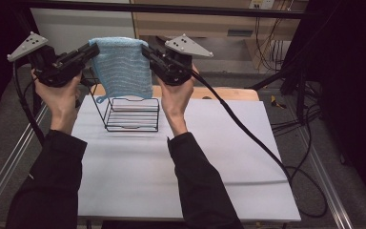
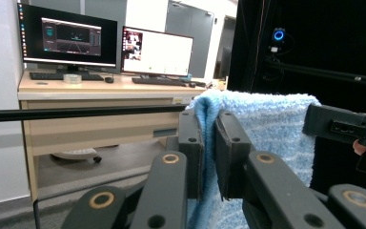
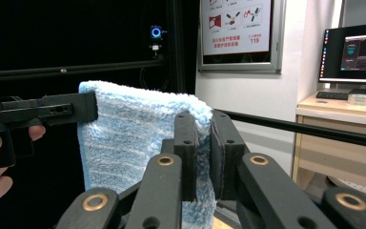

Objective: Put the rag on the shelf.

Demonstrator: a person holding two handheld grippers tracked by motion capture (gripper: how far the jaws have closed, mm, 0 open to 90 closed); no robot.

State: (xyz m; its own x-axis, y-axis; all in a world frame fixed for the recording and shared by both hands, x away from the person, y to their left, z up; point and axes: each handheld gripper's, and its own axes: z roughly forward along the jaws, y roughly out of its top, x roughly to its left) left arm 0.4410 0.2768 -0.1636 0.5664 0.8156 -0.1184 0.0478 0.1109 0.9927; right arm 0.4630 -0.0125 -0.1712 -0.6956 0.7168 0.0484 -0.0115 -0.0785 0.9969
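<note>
- Blue towel (image 1: 121,67) hangs in the air above the far left part of the white table (image 1: 228,157), stretched flat between the two grippers.
- The left gripper (image 1: 93,49) has its jaws clamped on the towel's top left corner; the right gripper (image 1: 145,49) is clamped likewise on the top right corner.
- The towel's lower edge, with its small loop, dangles just over the black wire rack (image 1: 131,114), which stands near the table's far edge.
- As I judge it, the lift is done; lowering and draping the towel over the rack, then letting go, is left.
</note>
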